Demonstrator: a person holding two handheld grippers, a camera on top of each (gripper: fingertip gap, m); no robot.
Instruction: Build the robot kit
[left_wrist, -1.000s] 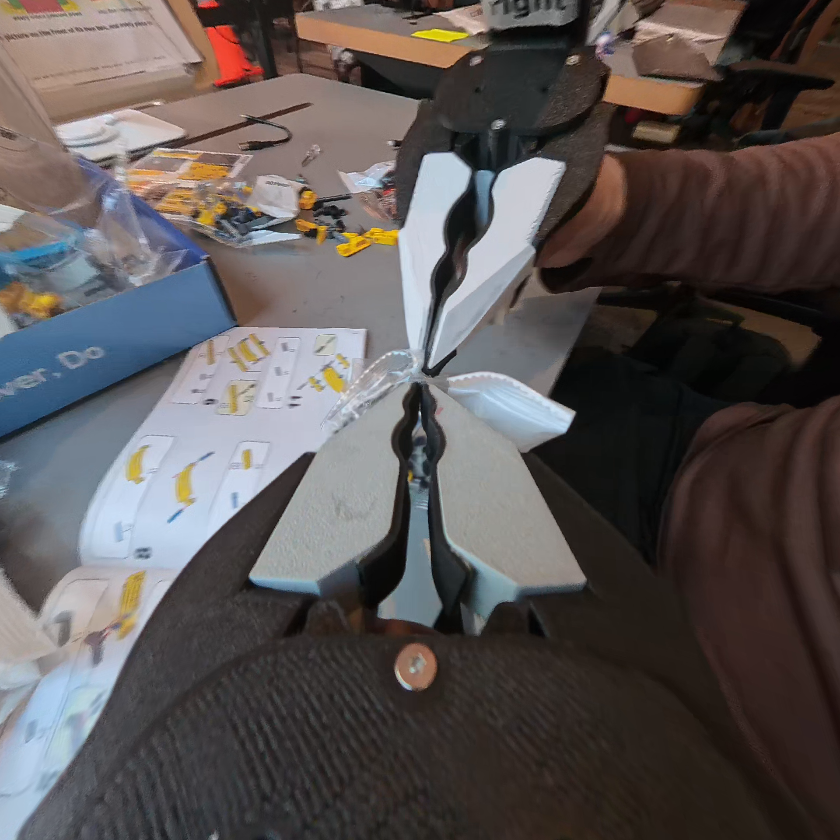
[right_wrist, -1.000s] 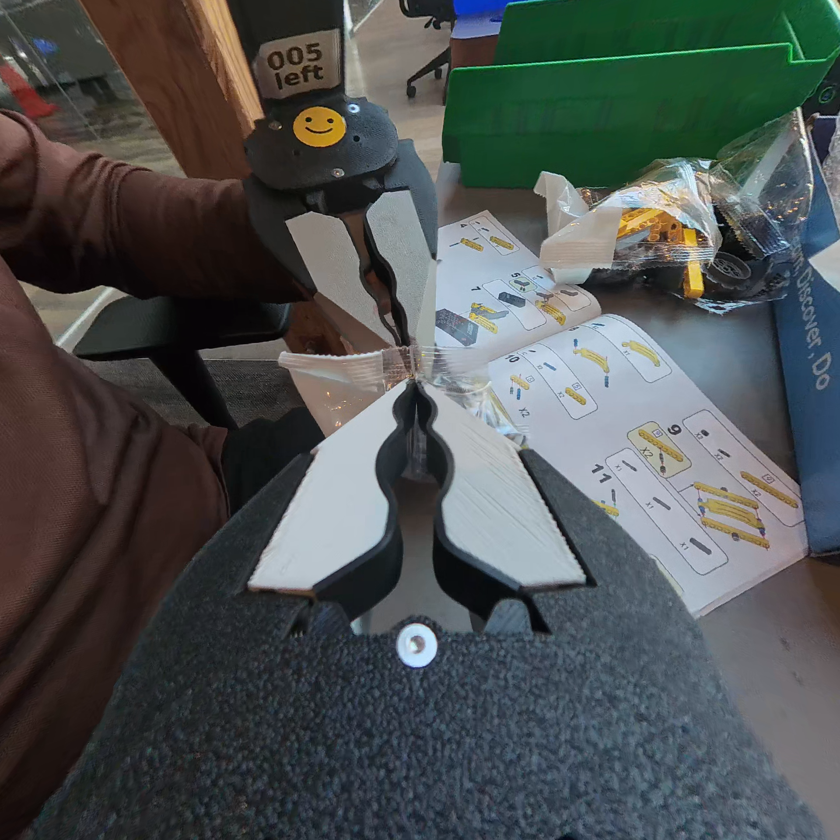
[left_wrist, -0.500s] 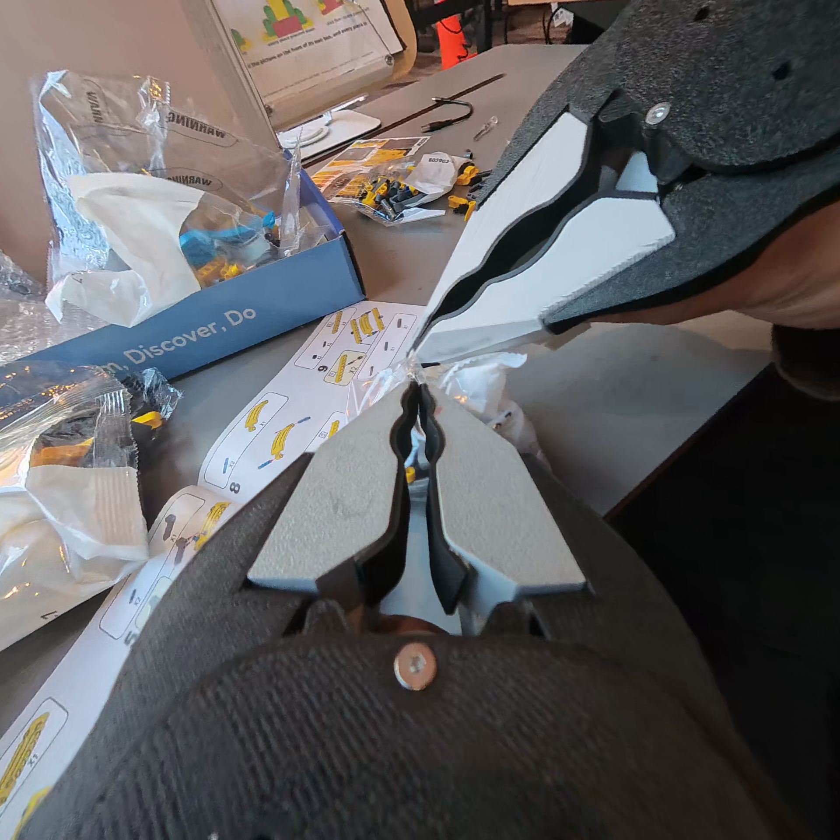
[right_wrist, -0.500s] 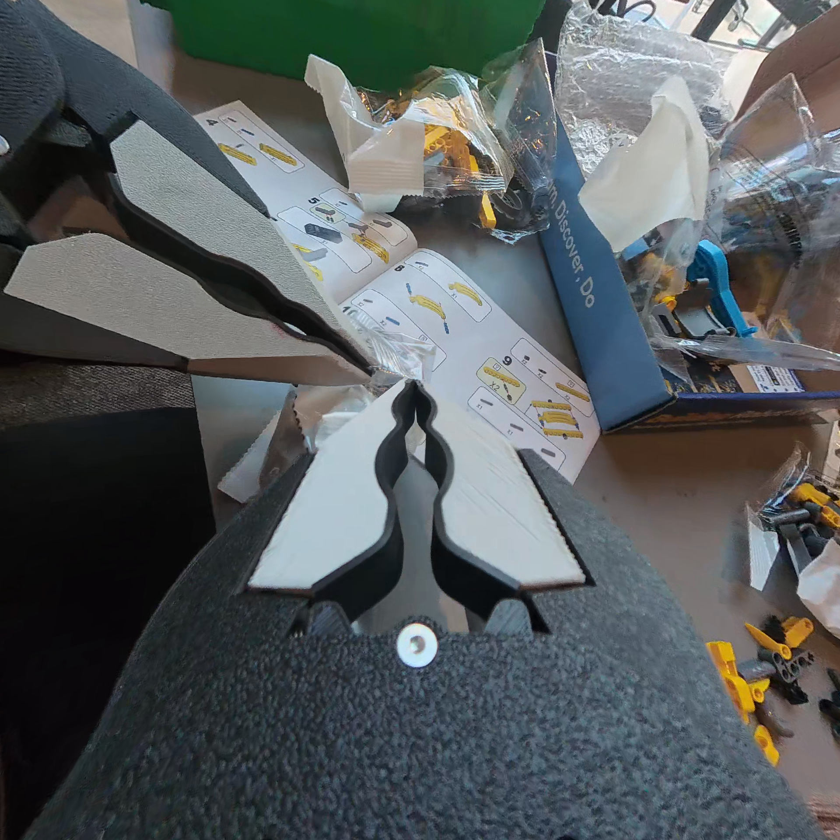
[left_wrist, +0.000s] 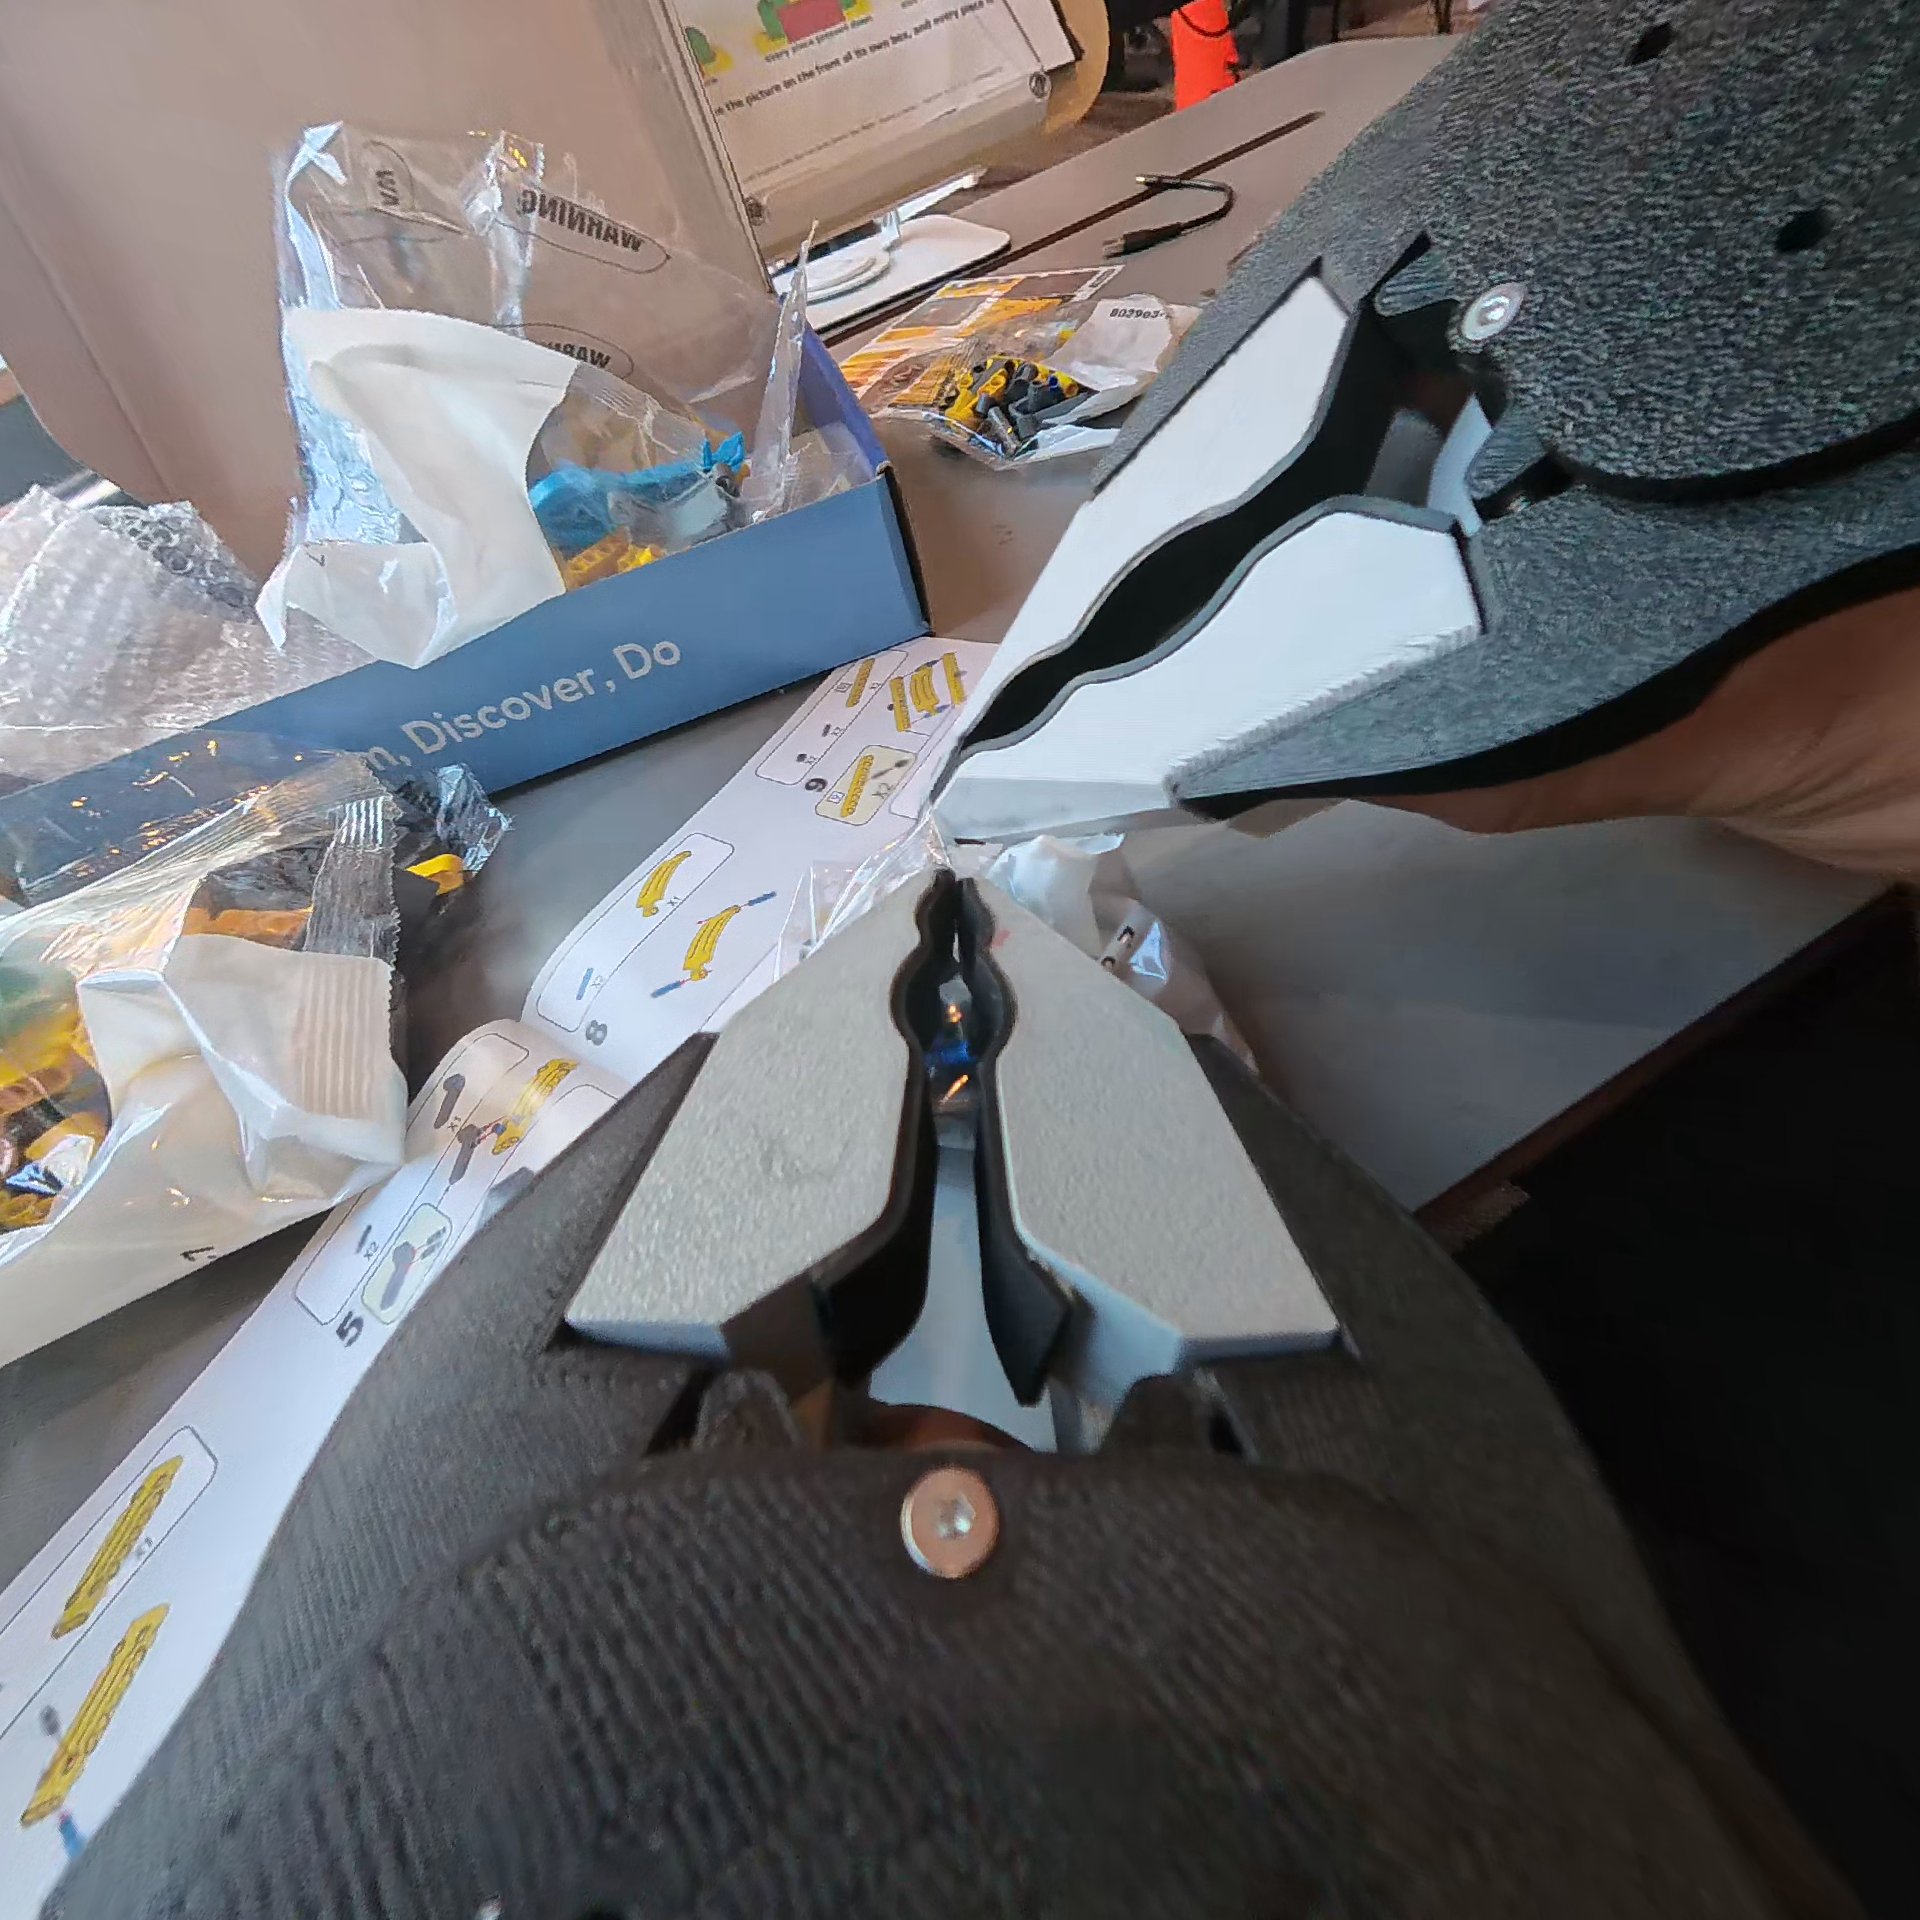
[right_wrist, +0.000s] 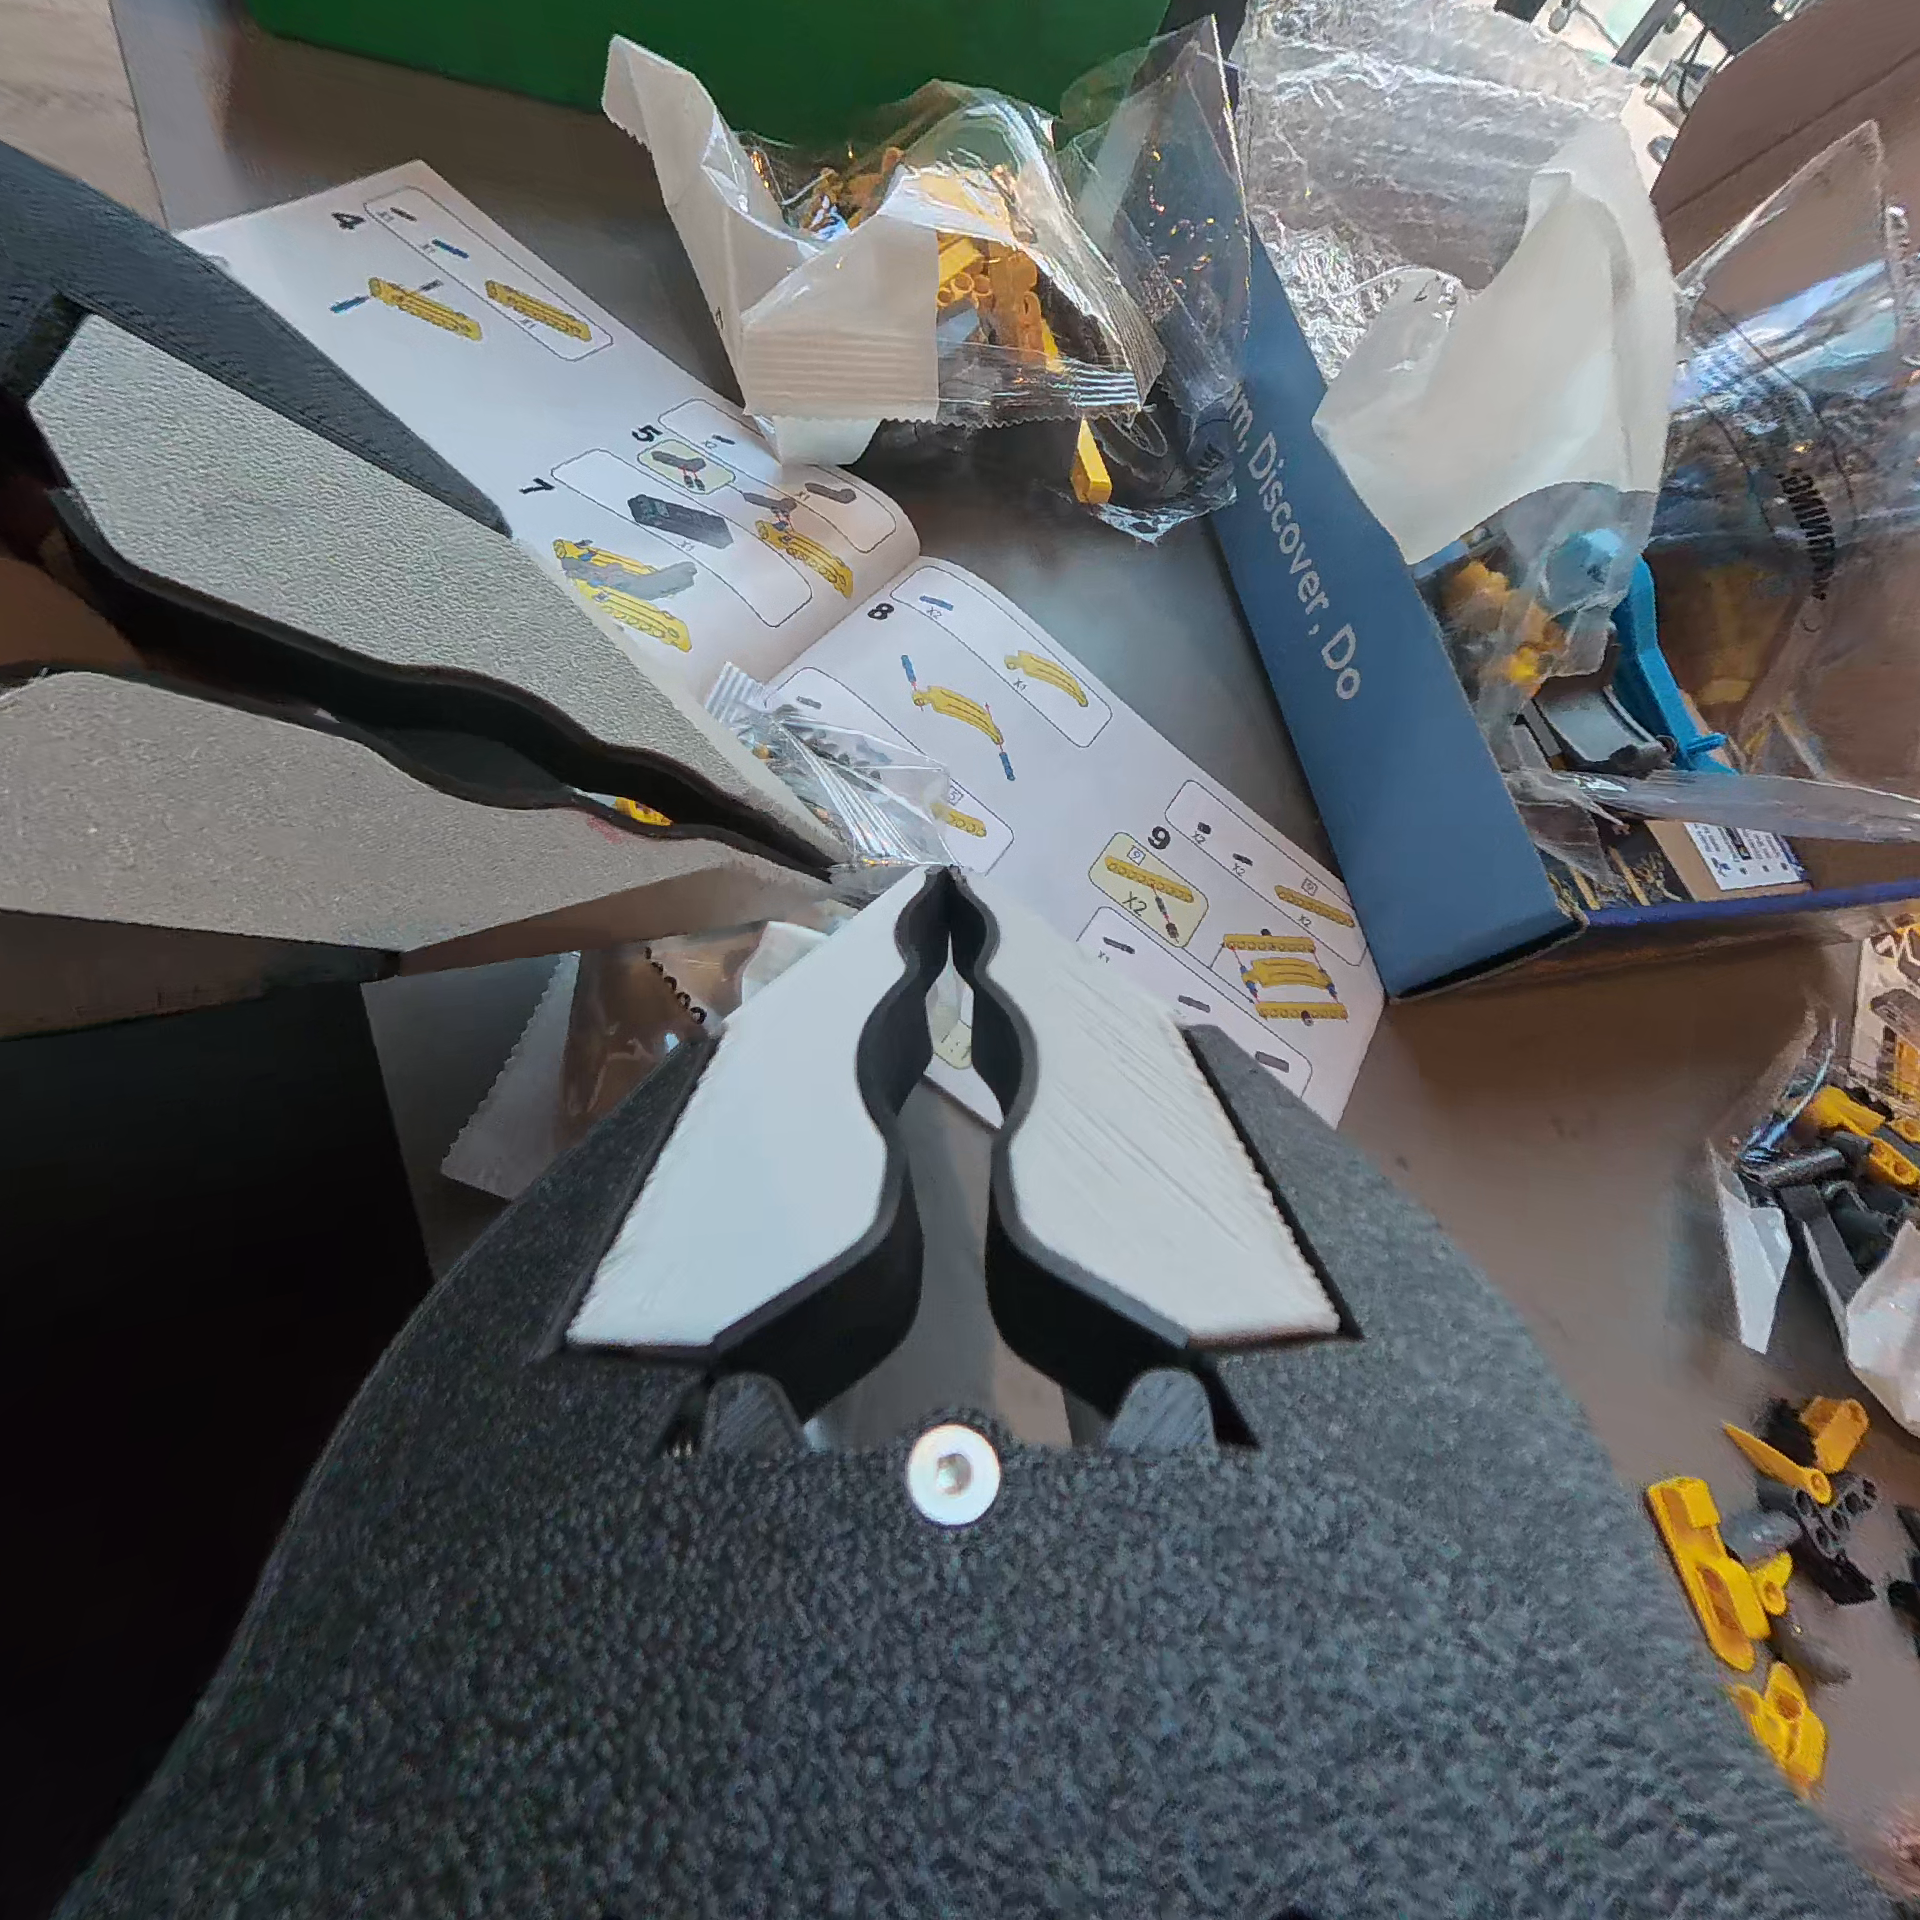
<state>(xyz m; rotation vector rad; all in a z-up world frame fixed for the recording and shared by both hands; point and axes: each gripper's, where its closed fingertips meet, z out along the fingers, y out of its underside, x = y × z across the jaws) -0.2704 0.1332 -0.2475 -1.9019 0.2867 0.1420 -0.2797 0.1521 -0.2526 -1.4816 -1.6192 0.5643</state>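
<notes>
A small clear plastic bag (left_wrist: 1049, 883) with tiny dark and yellow parts is pinched between both grippers, just above an open instruction booklet (left_wrist: 665, 935). My left gripper (left_wrist: 948, 888) is shut on one edge of the bag. My right gripper (left_wrist: 951, 805) comes in from the upper right, shut on the bag right beside it, tips almost touching. In the right wrist view the right gripper (right_wrist: 948, 881) and the left gripper (right_wrist: 831, 868) meet at the bag (right_wrist: 862, 774) over the booklet (right_wrist: 1039, 748).
A blue cardboard box (left_wrist: 623, 665) (right_wrist: 1351, 727) holds plastic bags and blue and yellow parts. More bags of parts (left_wrist: 208, 987) (right_wrist: 935, 312) lie by the booklet. Loose yellow and black pieces (right_wrist: 1745, 1558) lie to the right. The table edge (left_wrist: 1558, 1091) is near. A green bin (right_wrist: 727, 52) stands behind. Both grippers' tips are close together, under 4 cm apart.
Both grippers, still shut on the bag, have swung from facing each other at the table edge to lying side by side over the booklet. Little has moved in the last half second.
</notes>
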